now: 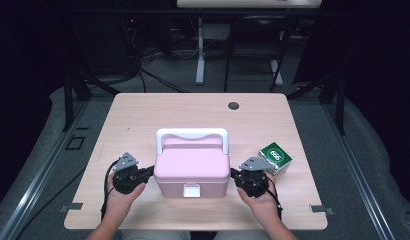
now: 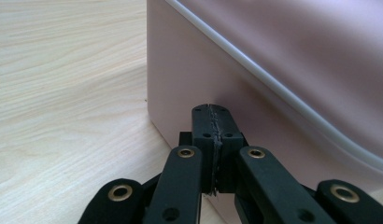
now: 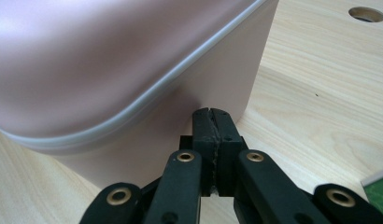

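Two grippers flank one pink box (image 1: 192, 167) on my worktop (image 1: 143, 110), and that is the whole job in front of me. From the high view I count one box, with one white handle (image 1: 192, 135) lying back over its lid and one white latch (image 1: 191, 190) on the side facing the near edge. It sits a little toward the near edge, roughly midway between the left and right edges. My left gripper (image 1: 152, 171) comes in from the near-left, its tip against the box's left wall; my right gripper (image 1: 232, 173) mirrors it at the right wall. One green carton (image 1: 275, 157) lies just beyond the right gripper, toward the right edge. One round hole (image 1: 233, 105) marks the worktop near the far edge.

In the left gripper view, the left gripper (image 2: 212, 108) has its two black jaws clenched pad to pad, with nothing between them, and the tip sits right at the box's (image 2: 255, 84) pink side wall, below one pale seam line under the lid. Bare wood lies off to the left.

In the right gripper view, the right gripper (image 3: 212, 111) is likewise clenched on nothing, its tip at the box's (image 3: 133, 65) wall near a corner. One hole (image 3: 366, 14) shows at the top right, and a sliver of the green carton (image 3: 379, 191) at the bottom right.
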Tool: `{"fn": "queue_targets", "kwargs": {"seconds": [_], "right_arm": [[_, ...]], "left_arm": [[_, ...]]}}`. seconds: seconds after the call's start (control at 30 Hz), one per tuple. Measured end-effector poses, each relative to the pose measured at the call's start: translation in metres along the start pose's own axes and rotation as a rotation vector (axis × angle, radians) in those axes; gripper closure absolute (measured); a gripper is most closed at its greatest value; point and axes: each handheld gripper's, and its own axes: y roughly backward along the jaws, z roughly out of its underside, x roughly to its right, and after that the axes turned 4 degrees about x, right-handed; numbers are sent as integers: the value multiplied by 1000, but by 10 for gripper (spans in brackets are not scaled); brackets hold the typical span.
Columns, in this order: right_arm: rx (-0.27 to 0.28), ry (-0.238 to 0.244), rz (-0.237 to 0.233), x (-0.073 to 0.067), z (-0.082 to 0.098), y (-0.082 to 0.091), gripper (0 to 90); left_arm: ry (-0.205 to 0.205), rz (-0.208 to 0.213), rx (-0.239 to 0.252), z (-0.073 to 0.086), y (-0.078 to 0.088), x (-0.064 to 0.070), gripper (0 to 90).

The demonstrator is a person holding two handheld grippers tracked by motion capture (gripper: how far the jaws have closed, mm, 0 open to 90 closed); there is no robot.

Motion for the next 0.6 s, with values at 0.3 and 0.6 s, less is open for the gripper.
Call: {"fn": "queue_targets", "kwargs": {"seconds": [0.3, 0.6], "right_arm": [[1, -28, 2, 1, 8, 13, 898], [-32, -19, 4, -2, 15, 20, 898]], "left_arm": [[2, 15, -4, 1, -2, 11, 898], [0, 52, -25, 4, 4, 16, 897]]}}
